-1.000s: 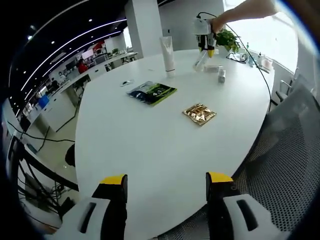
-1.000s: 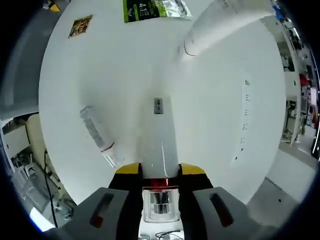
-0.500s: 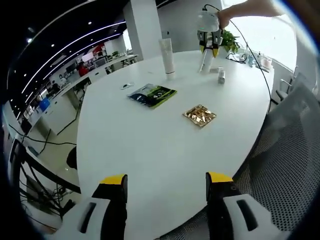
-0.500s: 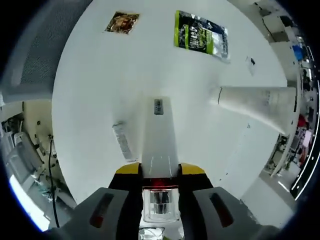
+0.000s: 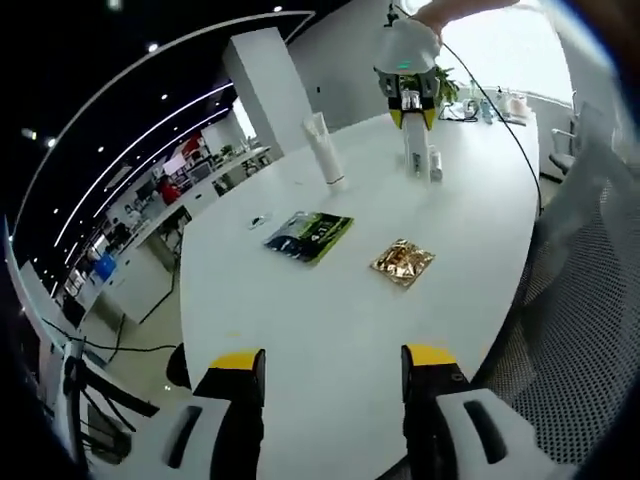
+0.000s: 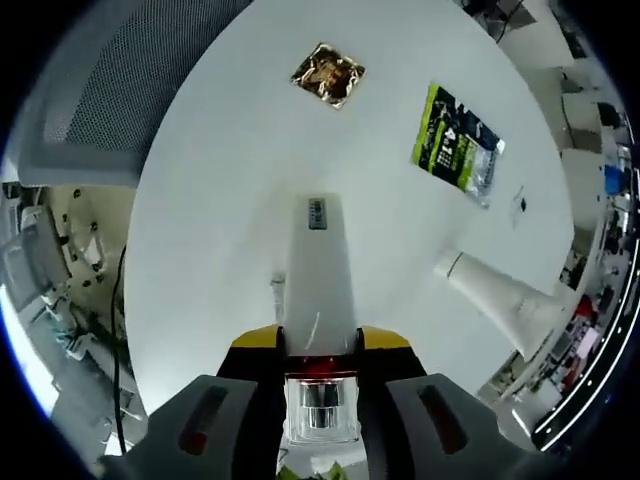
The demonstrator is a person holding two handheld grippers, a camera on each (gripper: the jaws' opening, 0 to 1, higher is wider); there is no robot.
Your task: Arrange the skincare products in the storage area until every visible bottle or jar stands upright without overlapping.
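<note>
Pinching a clear tube (image 6: pixel 318 290), right gripper (image 6: pixel 320 342) jaws, left gripper (image 5: pixel 325 360) jaws spread.

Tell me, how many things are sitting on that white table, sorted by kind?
Tubes and bottles: 3 — tall white tube, clear tube held in the right gripper, small bottle
Packets: 2 — green-black packet, gold packet
Small dark item: 1
Total: 6

You have one tall white squeeze tube (image 5: pixel 322 152) standing on its cap and two clear plastic bottles, one clamped upright (image 6: pixel 318 275) and one small beside it (image 5: pixel 435 164). Count one green-and-black foil pouch (image 5: pixel 310 235) and one gold foil packet (image 5: pixel 402 263).
</note>
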